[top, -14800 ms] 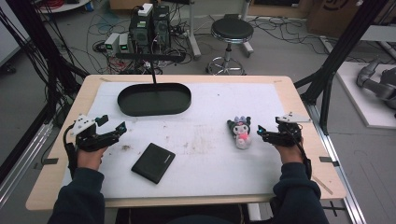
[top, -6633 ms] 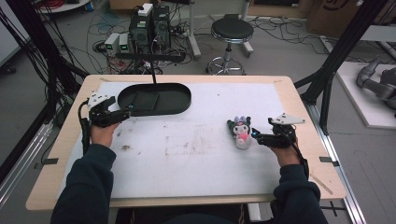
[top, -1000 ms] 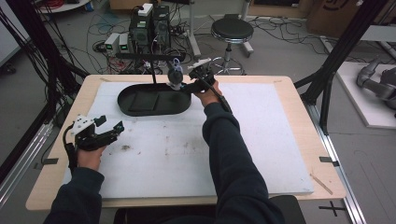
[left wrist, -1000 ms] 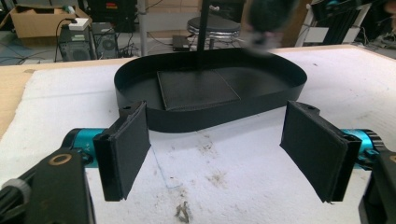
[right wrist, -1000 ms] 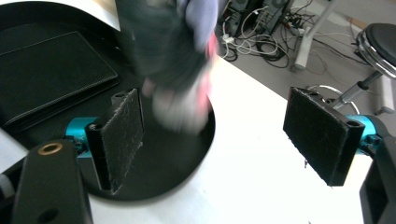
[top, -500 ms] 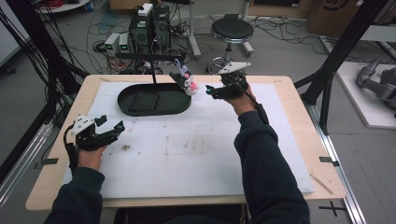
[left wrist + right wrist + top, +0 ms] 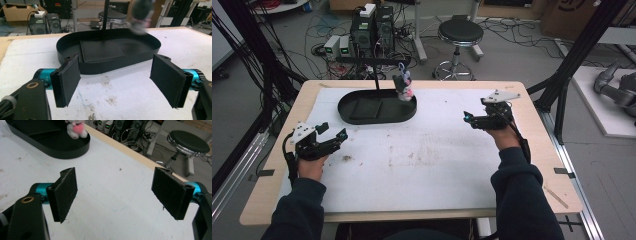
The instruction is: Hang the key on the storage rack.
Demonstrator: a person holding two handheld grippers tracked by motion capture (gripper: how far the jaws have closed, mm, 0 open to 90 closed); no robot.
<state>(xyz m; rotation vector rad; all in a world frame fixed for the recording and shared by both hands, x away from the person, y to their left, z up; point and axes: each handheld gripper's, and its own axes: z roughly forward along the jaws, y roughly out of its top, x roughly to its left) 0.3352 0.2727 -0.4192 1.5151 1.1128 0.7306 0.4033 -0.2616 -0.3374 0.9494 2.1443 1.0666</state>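
- Left gripper (image 7: 334, 136): held low over the white mat (image 7: 437, 150), in front of the oval black tray (image 7: 377, 117) and toward its left end; jaws spread wide, nothing between them.
- Oval black tray: lies at the far left part of the mat, at the foot of a thin black post (image 7: 377, 75).
- Flat black square (image 7: 366, 108): lies on the tray floor, in its left half.
- Plush toy (image 7: 403, 87): a small dark-headed figure with a pink front, at the tray's right end; blurred, so whether it rests on the tray cannot be told.
- Right gripper (image 7: 468, 119): well to the right of the tray, above the mat; jaws spread apart and empty.
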